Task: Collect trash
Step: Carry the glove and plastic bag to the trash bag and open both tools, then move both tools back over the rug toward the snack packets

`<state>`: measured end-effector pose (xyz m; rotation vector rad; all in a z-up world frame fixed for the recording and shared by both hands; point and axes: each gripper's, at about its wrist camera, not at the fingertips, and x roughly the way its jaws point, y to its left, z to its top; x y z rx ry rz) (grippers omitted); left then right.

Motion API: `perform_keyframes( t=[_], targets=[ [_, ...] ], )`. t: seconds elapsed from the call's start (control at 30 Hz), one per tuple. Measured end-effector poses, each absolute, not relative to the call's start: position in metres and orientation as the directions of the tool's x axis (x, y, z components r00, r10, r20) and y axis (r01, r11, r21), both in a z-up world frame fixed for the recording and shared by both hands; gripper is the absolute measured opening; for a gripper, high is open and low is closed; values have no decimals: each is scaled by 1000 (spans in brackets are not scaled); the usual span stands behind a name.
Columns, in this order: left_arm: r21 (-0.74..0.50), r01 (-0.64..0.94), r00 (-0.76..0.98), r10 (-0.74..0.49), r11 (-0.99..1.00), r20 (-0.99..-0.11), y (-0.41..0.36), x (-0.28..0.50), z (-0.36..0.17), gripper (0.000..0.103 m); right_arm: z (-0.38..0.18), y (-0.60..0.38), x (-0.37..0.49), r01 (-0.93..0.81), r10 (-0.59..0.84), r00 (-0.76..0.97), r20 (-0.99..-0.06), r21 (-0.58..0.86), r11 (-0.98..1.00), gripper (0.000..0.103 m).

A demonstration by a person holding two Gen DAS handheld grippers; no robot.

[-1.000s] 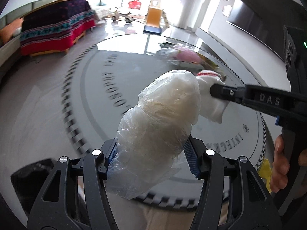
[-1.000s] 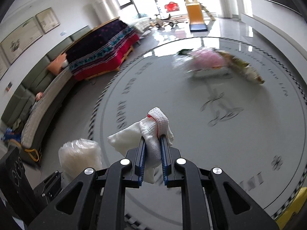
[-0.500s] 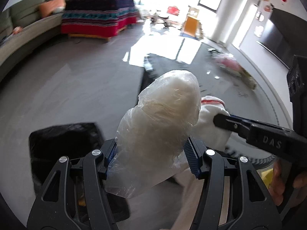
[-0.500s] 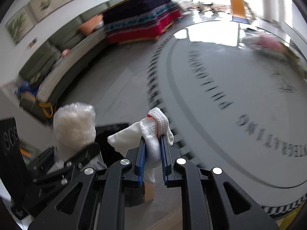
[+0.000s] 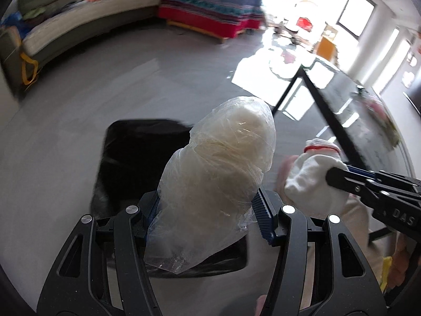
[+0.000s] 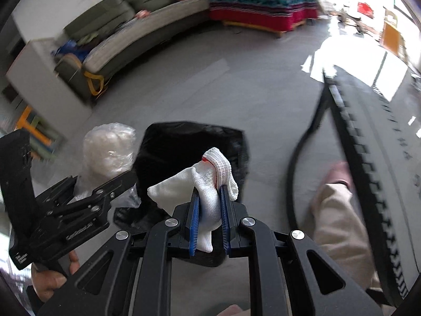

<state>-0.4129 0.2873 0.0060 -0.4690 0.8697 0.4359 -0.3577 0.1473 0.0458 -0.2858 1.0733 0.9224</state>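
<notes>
The left gripper (image 5: pixel 208 208) clamps a plastic bundle (image 5: pixel 218 173) at its lower part, its long axis rising up and right through the frame centre. The right gripper (image 6: pixel 209 210) pinches a white glove (image 6: pixel 210 184) narrowly, cuff pointing up. Both hang over a black bin (image 5: pixel 136 155) on the grey floor (image 5: pixel 79 100). At right a dark table (image 5: pixel 350 121) edge and a trouser leg (image 6: pixel 339 218) crowd in; open floor lies toward the sofa (image 5: pixel 79 23) upper left.
</notes>
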Motion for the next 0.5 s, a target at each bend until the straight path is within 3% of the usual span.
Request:
perform_keyframes(
  t=[0.03,0.1,0.13,0.2,0.27,0.5],
  targets=[
    [-210,-556,563,179,804,-807,291,-418,3,60,44,156,-362,-775,503,140,-853,222,592,16],
    [-199,-590,549,209,782,-809,299,-430,-2,80,37,177,-369,-813,493,61,-868,243,528,20],
    [-175,-616,530,239,768,-814,302,-434,-3,96,34,187,-373,-828,481,31,-876,247,504,33],
    [-106,-675,481,326,730,-814,310,-442,-5,97,32,195,-381,-827,469,75,-880,208,523,52],
    [-79,-711,444,358,698,-821,316,-448,-8,97,33,197,-389,-839,481,88,-872,195,508,53],
    [-179,-715,483,292,676,-826,327,-454,-12,97,37,188,-385,-825,492,90,-866,212,525,53]
  ],
)
